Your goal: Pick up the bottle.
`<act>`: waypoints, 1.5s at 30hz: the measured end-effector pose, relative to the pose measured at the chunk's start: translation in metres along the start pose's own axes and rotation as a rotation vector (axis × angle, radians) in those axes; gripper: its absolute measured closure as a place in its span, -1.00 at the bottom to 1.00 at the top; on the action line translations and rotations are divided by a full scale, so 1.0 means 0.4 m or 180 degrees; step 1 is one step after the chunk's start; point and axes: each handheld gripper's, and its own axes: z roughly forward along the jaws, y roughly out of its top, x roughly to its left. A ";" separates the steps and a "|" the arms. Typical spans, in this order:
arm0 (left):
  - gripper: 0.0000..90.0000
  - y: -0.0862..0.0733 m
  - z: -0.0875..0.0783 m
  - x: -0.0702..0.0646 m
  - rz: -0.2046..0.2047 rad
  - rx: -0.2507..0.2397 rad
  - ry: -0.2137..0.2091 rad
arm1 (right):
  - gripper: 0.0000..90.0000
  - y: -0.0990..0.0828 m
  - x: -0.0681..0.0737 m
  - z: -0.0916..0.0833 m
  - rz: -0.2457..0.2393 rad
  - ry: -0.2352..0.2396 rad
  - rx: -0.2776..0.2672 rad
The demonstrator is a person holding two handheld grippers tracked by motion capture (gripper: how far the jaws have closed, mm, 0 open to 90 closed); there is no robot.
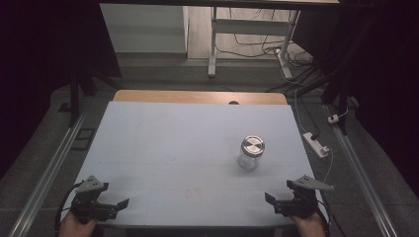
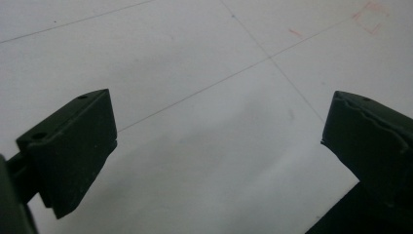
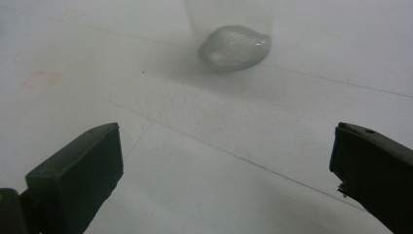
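From above, a lidded glass jar (image 1: 251, 153) stands right of the table's (image 1: 163, 143) middle; left gripper (image 1: 116, 205) and right gripper (image 1: 271, 200) sit at the near corners. Left gripper view: jaws spread, empty. Right gripper view: jaws wide apart, jar (image 3: 234, 46) ahead
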 end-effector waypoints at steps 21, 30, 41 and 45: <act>-0.97 -0.001 -0.003 0.006 -0.0010 -0.0029 -0.0127 | -1.00 0.003 0.009 0.011 -0.0125 0.0042 0.0145; -0.96 -0.003 -0.006 0.007 -0.0014 -0.0066 -0.0145 | -1.00 0.005 0.012 0.011 -0.0159 0.0028 0.0165; -0.96 -0.003 -0.007 0.007 -0.0025 -0.0084 -0.0140 | -1.00 0.019 0.015 -0.003 -0.0172 0.0074 0.0023; -0.96 -0.003 -0.007 0.007 -0.0029 -0.0086 -0.0135 | -1.00 0.022 0.018 -0.002 -0.0199 0.0103 0.0029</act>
